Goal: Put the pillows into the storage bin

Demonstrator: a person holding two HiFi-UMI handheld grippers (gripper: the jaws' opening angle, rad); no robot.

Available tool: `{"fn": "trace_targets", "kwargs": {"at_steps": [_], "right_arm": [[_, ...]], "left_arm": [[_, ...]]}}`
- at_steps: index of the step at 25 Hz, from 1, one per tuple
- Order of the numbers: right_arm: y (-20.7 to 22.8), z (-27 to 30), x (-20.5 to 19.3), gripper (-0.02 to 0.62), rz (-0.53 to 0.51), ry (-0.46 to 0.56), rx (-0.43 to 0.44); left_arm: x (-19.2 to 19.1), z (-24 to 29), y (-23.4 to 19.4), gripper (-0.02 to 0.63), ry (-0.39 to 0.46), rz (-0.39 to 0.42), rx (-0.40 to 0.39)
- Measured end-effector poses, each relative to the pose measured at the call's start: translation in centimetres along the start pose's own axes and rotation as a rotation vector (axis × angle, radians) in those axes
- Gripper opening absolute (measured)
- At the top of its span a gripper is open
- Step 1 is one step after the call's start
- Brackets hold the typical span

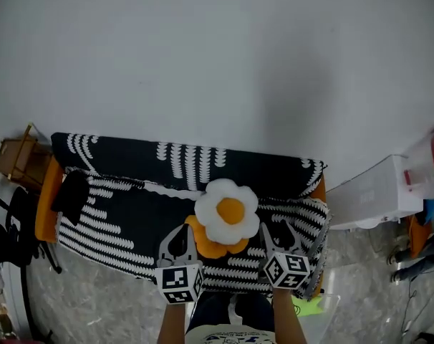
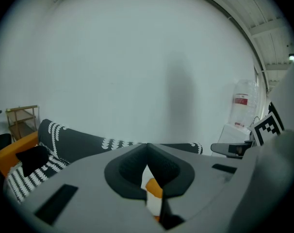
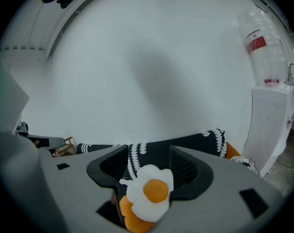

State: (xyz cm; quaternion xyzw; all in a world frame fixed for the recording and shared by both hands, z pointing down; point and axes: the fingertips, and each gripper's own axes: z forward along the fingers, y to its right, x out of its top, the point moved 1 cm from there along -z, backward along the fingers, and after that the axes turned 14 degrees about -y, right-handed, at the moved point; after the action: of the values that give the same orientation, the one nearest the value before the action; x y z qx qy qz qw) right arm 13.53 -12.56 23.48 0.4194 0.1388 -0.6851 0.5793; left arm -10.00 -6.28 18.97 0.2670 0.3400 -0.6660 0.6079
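My right gripper (image 3: 148, 153) gapes wide, with a white flower pillow (image 3: 154, 191), orange at its centre, just beyond the fingers. My left gripper (image 2: 147, 147) is pinched closed.

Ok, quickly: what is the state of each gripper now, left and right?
Left gripper: closed, jaw tips together, holding nothing.
Right gripper: open, holding nothing; the flower pillow lies ahead of its jaws, not gripped.

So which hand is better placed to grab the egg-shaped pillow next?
Probably the right. The right gripper has its jaws apart, and the egg-shaped pillow shows framed between them in its view. The left gripper sits about as near the pillow, but its jaws are together.
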Motion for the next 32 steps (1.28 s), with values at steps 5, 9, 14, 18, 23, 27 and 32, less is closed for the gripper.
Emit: {"fn": "trace_targets", "kwargs": {"at_steps": [5,9,14,18,23,27,32], "right_arm": [[0.5,3.4,-1.2,0.287,0.012,-0.056,-0.013],[1.8,6.6,-2.7,0.295,0.012,-0.11,-0.007],[4.3,11.8,-4.6,0.314,0.028,-0.165,0.026],[6.0,16.8,-6.6,0.324,0.024,-0.215,0.074],[8.4,22.6,-10.0,0.329,-0.046,-0.282,0.128],[10.8,27.4,-13.3,0.347,-0.056,-0.35,0.129],[13.3,31.8,-17.3,0.351,-0.062,-0.415,0.138]], "left_arm": [[-0.9,3.2,-1.3,0.014,-0.048,-0.008,-0.013],[-2.1,6.0,-1.9,0.014,-0.083,-0.027,-0.003],[-4.6,10.0,-2.2,0.014,-0.131,-0.051,0.027],[-7.3,13.2,-2.5,0.014,-0.182,-0.085,0.05],[-10.9,16.5,-2.3,0.014,-0.238,-0.118,0.071],[-13.7,18.9,-2.2,0.014,-0.273,-0.14,0.085],[-17.5,21.1,-1.9,0.014,-0.32,-0.167,0.093]]}}
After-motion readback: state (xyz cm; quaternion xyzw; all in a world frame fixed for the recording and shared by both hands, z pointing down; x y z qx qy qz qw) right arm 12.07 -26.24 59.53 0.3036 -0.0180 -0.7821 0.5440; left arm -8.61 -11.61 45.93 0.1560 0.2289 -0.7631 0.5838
